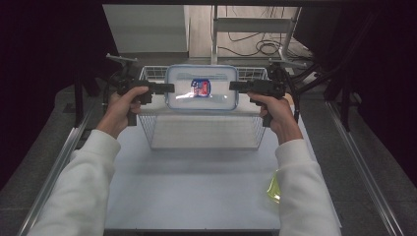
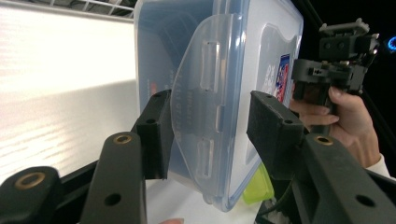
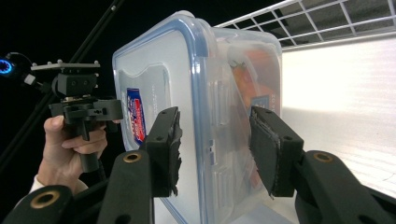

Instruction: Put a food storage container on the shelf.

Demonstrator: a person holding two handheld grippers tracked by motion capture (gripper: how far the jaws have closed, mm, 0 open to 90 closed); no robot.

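A clear plastic container [image 1: 216, 101] with a blue-rimmed lid and a red and blue label hangs level above a wire basket [image 1: 201, 132], lid facing up. My left gripper [image 1: 169, 88] is shut on its left end and my right gripper [image 1: 233, 86] on its right end. In the left gripper view the jaws of my left gripper [image 2: 210, 121] straddle the container [image 2: 224, 93] at its side latch flap, pads against it. The right gripper view has my right gripper [image 3: 215, 140] clamped the same way across the container [image 3: 205, 116]; something orange shows through the wall.
The basket stands at the far middle of a white table [image 1: 196, 187]. A yellow-green object [image 1: 274, 189] lies near the right forearm at the table's front right. Metal rails run along both table sides, and cables lie on the floor behind.
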